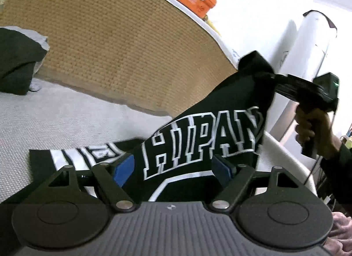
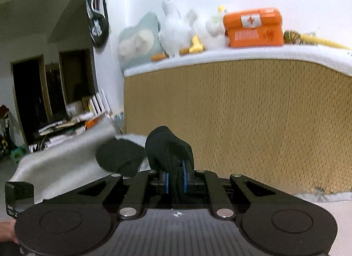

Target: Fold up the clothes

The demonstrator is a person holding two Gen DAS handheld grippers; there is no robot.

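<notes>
The right gripper [image 2: 176,179] has its jaws pinched tight on a bunched edge of the black shirt [image 1: 198,128], holding it up in the air. The left gripper [image 1: 173,167] has its jaws wide apart, with the shirt's white letters hanging between its 2 blue pads [image 1: 123,167]. The shirt's bottom part lies on the gray bed [image 1: 66,112].

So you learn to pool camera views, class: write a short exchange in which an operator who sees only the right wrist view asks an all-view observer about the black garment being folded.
Operator: My right tongs pinch black fabric. What garment is it?
Observer: A black shirt with large white-outlined lettering.
Operator: Is it lifted clear?
Observer: No. Only your pinched end is raised; the other end lies on the grey surface.
Operator: And the left tongs?
Observer: The left tongs are open, and the shirt shows between their blue pads.
</notes>
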